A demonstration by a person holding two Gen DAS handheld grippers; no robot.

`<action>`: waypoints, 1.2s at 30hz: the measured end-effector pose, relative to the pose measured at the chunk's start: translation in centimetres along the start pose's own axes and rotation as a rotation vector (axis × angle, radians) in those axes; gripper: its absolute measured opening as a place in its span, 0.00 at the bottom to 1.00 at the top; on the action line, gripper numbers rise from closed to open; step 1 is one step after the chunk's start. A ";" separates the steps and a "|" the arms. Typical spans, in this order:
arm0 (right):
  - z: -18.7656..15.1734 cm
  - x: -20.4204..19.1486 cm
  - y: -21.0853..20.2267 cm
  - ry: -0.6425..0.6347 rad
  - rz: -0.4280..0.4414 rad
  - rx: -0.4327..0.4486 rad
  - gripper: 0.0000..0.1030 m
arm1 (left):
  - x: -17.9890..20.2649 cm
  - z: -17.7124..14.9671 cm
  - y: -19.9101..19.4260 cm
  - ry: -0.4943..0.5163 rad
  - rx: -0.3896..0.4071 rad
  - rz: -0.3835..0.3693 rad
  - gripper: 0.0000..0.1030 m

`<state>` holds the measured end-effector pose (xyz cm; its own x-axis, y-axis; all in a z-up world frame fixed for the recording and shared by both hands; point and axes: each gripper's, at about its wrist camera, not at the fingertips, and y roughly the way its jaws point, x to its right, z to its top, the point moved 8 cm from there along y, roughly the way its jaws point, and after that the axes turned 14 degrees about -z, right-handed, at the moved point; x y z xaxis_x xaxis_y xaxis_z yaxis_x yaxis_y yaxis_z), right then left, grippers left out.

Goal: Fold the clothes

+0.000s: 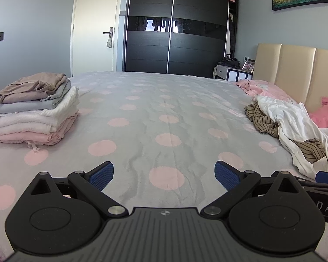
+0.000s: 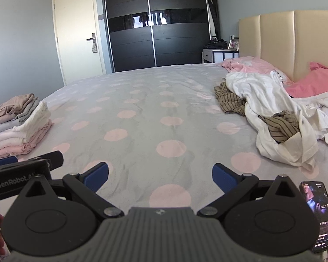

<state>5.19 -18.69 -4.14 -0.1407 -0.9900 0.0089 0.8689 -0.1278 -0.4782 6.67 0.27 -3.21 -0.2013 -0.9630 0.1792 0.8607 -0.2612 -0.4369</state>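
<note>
left gripper (image 1: 164,175) and right gripper (image 2: 160,175): both with fingers spread wide, nothing held, low over the spotted bedsheet (image 1: 164,118). phone (image 2: 319,216) lies just right of the right gripper. unfolded pile (image 2: 273,111), white shirt tangled with a striped one, sits ahead and to the right, long axis running toward the headboard (image 2: 295,41). right gripper judged nearer. folded stack (image 1: 35,109) far left, well apart from the pile.

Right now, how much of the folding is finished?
Partly done: a folded stack sits at the bed's left side. Nothing is in hand; the left hand-held gripper and right hand-held gripper are open and empty. Left: the unfolded pile by the headboard.
</note>
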 end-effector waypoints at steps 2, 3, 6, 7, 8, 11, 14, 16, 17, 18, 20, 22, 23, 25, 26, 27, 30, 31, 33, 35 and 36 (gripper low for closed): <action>0.1 -0.1 -0.1 -0.005 0.004 0.007 0.99 | 0.0 0.0 0.0 -0.002 -0.002 0.000 0.98; 0.1 -0.2 -0.1 -0.006 0.005 0.009 0.99 | 0.0 0.0 0.0 0.000 0.000 0.000 0.98; 0.1 -0.2 -0.1 -0.007 0.010 0.009 0.99 | -0.1 0.0 -0.1 0.005 0.000 0.000 0.98; 0.1 -0.3 -0.1 -0.008 0.010 0.008 0.99 | -0.1 0.0 -0.1 0.004 -0.002 -0.001 0.98; 0.1 -0.3 -0.1 -0.008 0.012 0.008 0.99 | -0.1 -0.1 -0.1 0.003 -0.003 -0.002 0.98; 0.1 -0.4 -0.1 -0.009 0.018 0.010 0.99 | -0.1 -0.1 -0.1 0.005 -0.005 -0.008 0.98; 0.0 -0.4 -0.1 -0.010 0.020 0.011 0.99 | -0.1 -0.1 -0.1 0.021 -0.002 -0.015 0.98; 0.0 -0.3 -0.1 -0.006 0.022 0.011 0.99 | 0.1 -0.1 -0.1 0.041 0.003 -0.025 0.98; 0.0 -0.3 -0.1 -0.004 0.024 0.010 0.99 | 0.1 0.0 -0.1 0.047 0.008 -0.029 0.98; 0.0 -0.3 -0.1 -0.004 0.025 0.010 0.99 | 0.2 0.0 -0.1 0.051 0.010 -0.032 0.98; 0.0 -0.3 -0.2 -0.009 0.029 0.013 0.99 | 0.2 -0.1 -0.1 0.046 0.000 -0.037 0.98; 0.0 -0.3 -0.3 -0.015 0.034 0.015 0.98 | 0.2 -0.1 0.0 0.041 -0.010 -0.041 0.98; 0.1 -0.2 -0.3 -0.022 0.034 0.015 0.98 | 0.3 0.0 0.0 0.044 -0.012 -0.037 0.98; 0.2 -0.1 -0.3 -0.036 0.036 0.012 0.98 | 0.3 0.4 -0.1 0.057 -0.002 -0.018 0.98; 0.4 0.1 -0.2 -0.040 0.041 0.009 0.98 | 0.3 0.8 -0.1 0.055 -0.001 -0.019 0.98; 0.6 0.3 -0.2 -0.043 0.045 0.005 0.98 | 0.3 1.1 0.0 0.049 -0.008 -0.016 0.98; 1.5 1.1 0.0 -0.067 0.065 -0.025 0.98 | 0.3 2.4 0.5 0.048 -0.023 -0.039 0.98; 1.9 1.5 0.2 -0.079 0.067 -0.034 0.98 | 0.4 2.8 0.7 0.049 -0.028 -0.051 0.98; 2.9 2.3 0.5 -0.114 0.067 -0.040 0.98 | 0.4 3.7 1.0 0.051 -0.037 -0.073 0.98; 3.9 3.5 1.1 -0.141 0.066 -0.051 0.98 | 0.5 4.6 1.4 0.054 -0.046 -0.095 0.98; 4.4 4.3 1.6 -0.152 0.065 -0.059 0.98 | 0.6 5.1 1.6 0.055 -0.051 -0.106 0.98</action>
<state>8.02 -23.37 -1.02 -0.0081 -0.9943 0.1064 0.8440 -0.0639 -0.5325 10.28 -0.35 0.69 -0.3163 -0.9317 0.1787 0.8088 -0.3633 -0.4625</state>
